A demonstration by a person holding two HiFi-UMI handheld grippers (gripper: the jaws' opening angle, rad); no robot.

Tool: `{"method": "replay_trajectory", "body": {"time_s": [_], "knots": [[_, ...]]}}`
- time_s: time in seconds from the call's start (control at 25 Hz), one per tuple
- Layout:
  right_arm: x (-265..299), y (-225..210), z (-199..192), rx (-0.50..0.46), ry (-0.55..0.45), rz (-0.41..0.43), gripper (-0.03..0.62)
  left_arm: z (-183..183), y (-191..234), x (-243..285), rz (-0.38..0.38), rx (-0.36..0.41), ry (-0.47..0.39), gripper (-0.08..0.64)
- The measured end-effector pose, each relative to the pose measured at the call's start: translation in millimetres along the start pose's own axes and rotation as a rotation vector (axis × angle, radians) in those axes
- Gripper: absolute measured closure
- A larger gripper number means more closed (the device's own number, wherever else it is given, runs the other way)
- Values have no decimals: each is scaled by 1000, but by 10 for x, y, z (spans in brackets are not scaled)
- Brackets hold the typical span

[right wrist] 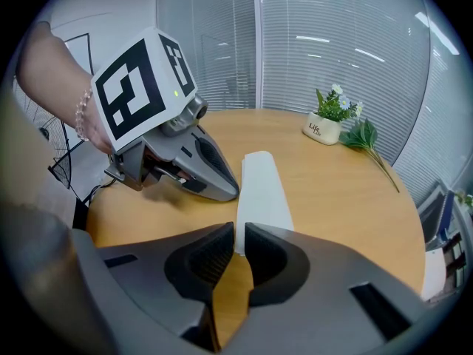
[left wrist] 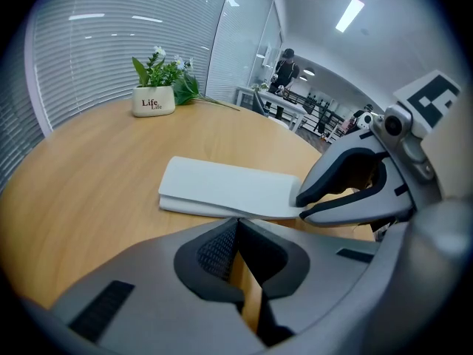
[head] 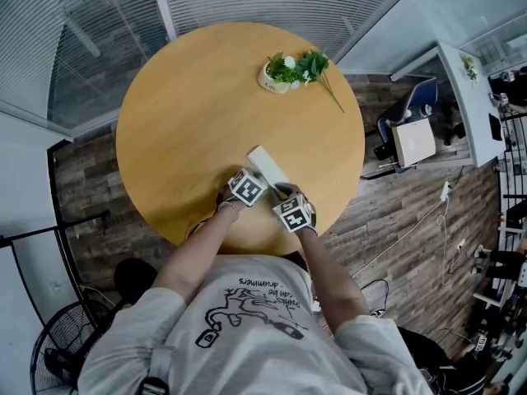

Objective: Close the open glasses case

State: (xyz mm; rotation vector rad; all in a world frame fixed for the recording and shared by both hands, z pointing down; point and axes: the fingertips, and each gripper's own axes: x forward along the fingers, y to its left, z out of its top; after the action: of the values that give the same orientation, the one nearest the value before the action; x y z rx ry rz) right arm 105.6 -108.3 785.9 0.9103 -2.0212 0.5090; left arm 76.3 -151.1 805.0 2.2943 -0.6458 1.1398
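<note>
my left gripper [left wrist: 238, 226] and right gripper [right wrist: 238, 231] are each pressed nearly together with nothing between. the white glasses case [head: 267, 167] lies flat on the round table [head: 181, 113], lid down; my left tips are beside its long edge and my right at its near end.

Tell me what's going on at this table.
A person stands over a round wooden table with a gripper in each hand, working on a white glasses case. The case lies flat with its lid down on the base; whether it is fully latched cannot be told. The right gripper sits at the case's near end and the left gripper close by its side, both with jaws nearly together and nothing between them. A small potted plant stands at the far edge.
</note>
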Motion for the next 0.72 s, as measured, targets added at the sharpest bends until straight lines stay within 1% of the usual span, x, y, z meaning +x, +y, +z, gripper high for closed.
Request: {"method": "replay_trajectory", "body": {"time_s": [0.24,0.4,0.52,0.6,0.72], "knots": [[-39,9,52,11,-25,-7,540,-31,12,-71,2,-15,-14,541],[-76,20,116,16,-45,-11,545,-54,7,-152,0,-64,-40,541],[-157,-4,190,36,-71,-15,548,-100,-32,-198,-15,-101,-33,541],[-225,-19,221,49,-90,-19,551,6,-34,-307,-6,-103,-83,541],[-336,-36,266,75,-124,-30,555,72,-6,-456,21,-104,-135,541]]}}
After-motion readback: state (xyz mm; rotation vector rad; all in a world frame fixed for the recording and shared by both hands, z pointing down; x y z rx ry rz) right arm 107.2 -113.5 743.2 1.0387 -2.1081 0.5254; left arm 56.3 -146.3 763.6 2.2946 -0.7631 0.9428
